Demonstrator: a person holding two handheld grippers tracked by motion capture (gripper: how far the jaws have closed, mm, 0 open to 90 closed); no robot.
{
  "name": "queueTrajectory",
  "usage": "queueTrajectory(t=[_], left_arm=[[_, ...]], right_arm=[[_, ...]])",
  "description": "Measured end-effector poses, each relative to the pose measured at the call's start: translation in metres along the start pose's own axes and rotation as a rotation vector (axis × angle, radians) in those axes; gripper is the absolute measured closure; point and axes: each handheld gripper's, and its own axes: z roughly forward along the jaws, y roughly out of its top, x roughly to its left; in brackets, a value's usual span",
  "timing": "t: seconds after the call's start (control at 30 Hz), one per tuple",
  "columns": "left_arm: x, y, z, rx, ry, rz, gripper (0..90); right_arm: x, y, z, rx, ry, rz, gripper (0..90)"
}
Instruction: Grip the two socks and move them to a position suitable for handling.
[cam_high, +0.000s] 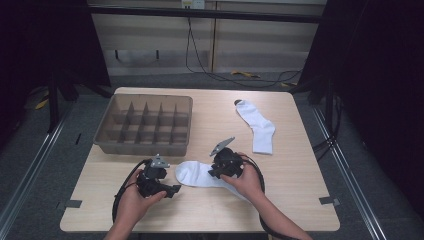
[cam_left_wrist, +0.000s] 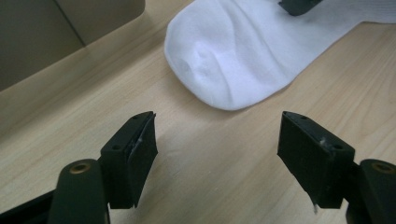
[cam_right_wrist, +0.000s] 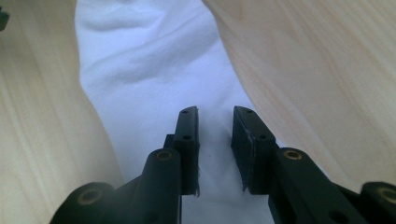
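A white sock (cam_high: 197, 174) lies flat on the wooden table near the front middle, toe pointing left. My left gripper (cam_high: 174, 190) rests just left of the toe. In the left gripper view it (cam_left_wrist: 217, 122) is open wide over bare wood, with the sock's toe (cam_left_wrist: 233, 51) a little ahead of its fingertips. My right gripper (cam_high: 214, 173) hovers over the sock's middle. The right gripper view shows it (cam_right_wrist: 215, 113) with a narrow gap between the jaws, the sock (cam_right_wrist: 154, 70) flat beneath and no fabric pinched. A second white sock (cam_high: 257, 127) lies at the back right.
A brown tray (cam_high: 142, 146) divided into several compartments stands at the back left of the table; its wall (cam_left_wrist: 46, 37) is close to my left gripper. Cables trail from both grippers toward the front edge. Bare wood (cam_high: 290, 200) spreads to the front right.
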Motion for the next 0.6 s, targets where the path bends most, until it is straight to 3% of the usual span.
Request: queueTrajectory(t=[0.2,0.3,0.4,0.47,0.53,0.57,0.6], left_arm=[[0.0,0.0,0.0,-0.004,-0.004,-0.01,28.0],[0.0,0.001,0.0,-0.003,-0.003,-0.005,27.9],[0.0,0.002,0.0,-0.004,-0.006,-0.007,27.6],[0.0,0.002,0.001,-0.002,-0.016,-0.006,27.6],[0.0,0.003,0.001,0.004,-0.014,-0.004,27.6],[0.0,0.003,0.001,0.004,-0.014,-0.004,27.6],[0.0,0.003,0.001,0.004,-0.015,-0.003,27.6]], right_arm=[[0.013,-0.018,-0.013,0.013,0.01,-0.036,72.5],[0.016,-0.028,-0.021,0.034,0.012,-0.034,68.0],[0.004,-0.034,-0.036,0.015,0.02,0.035,61.6],[-0.003,-0.034,-0.04,-0.003,0.016,0.05,61.2],[-0.027,-0.034,-0.051,-0.029,-0.023,0.126,59.5],[-0.027,-0.034,-0.051,-0.029,-0.023,0.126,59.5],[-0.044,-0.033,-0.057,-0.031,-0.066,0.167,58.2]])
